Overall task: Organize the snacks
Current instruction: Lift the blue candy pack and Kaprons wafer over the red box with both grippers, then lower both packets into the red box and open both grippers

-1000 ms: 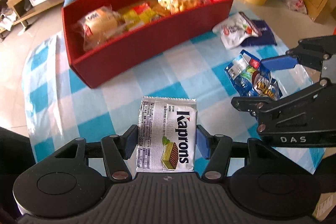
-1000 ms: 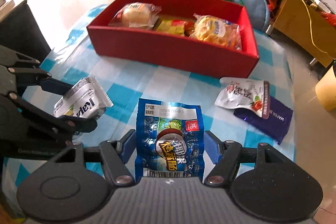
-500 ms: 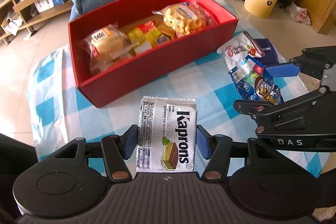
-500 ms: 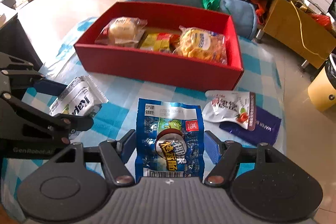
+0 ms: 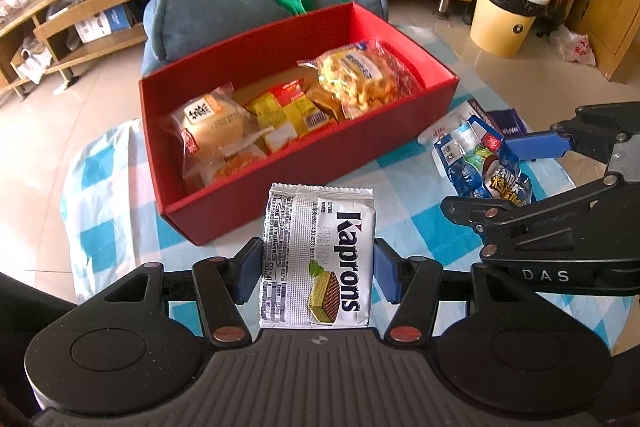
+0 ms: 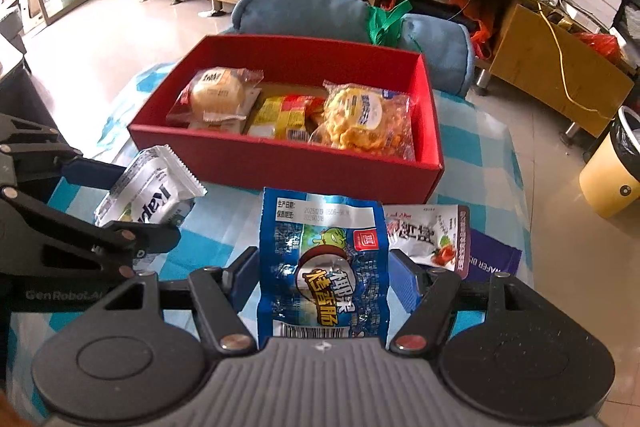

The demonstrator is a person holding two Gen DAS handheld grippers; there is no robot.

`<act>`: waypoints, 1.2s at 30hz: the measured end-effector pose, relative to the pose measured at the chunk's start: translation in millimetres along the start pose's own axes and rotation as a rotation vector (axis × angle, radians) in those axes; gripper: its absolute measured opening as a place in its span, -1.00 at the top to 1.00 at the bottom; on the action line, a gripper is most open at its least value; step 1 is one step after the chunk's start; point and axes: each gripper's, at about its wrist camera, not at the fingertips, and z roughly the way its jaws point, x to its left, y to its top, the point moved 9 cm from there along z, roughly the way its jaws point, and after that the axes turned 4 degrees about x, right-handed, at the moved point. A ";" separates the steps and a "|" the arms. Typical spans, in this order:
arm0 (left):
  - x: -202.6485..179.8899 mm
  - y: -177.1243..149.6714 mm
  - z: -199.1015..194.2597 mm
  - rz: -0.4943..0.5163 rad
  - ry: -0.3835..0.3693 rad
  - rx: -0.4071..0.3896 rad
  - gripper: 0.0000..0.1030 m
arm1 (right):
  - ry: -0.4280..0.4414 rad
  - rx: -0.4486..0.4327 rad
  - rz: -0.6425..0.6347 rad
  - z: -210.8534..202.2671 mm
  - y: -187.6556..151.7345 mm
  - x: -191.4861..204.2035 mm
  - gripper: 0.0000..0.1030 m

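My left gripper (image 5: 318,269) is shut on a white Kaprons wafer pack (image 5: 318,255) and holds it above the checked cloth, in front of the red box (image 5: 320,171). It also shows in the right wrist view (image 6: 148,195). My right gripper (image 6: 324,287) is shut on a blue sausage snack pack (image 6: 324,267), which shows in the left wrist view (image 5: 480,163). The red box (image 6: 288,163) holds a bun pack (image 6: 218,95), yellow packs (image 6: 280,115) and a puffed snack bag (image 6: 364,119).
A white snack pouch (image 6: 428,239) and a purple wafer pack (image 6: 492,263) lie on the blue checked cloth (image 6: 480,139) right of the box. A blue rolled cushion (image 5: 248,3) lies behind the box. A yellow bin (image 5: 504,15) stands on the floor.
Both grippers have risen with their packs; the box now appears lower and more of its inside shows. The grips have not changed.
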 end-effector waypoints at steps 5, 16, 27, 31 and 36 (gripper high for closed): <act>4.7 5.0 -1.0 -0.014 0.004 -0.008 -0.26 | 0.001 -0.007 0.003 -1.0 4.3 -0.8 -0.29; 10.7 19.4 -5.7 -0.033 0.015 -0.038 -0.26 | -0.004 -0.030 0.011 -2.4 18.8 -2.5 -0.29; 22.6 47.2 -13.5 -0.050 0.044 -0.097 -0.26 | -0.009 -0.075 0.045 -2.9 48.7 -10.8 -0.29; 28.9 62.4 -14.2 -0.059 0.058 -0.120 -0.26 | -0.016 -0.094 0.059 -1.2 63.2 -15.1 -0.29; 36.4 83.6 -11.7 -0.065 0.089 -0.152 -0.25 | -0.022 -0.112 0.077 6.5 86.0 -23.4 -0.29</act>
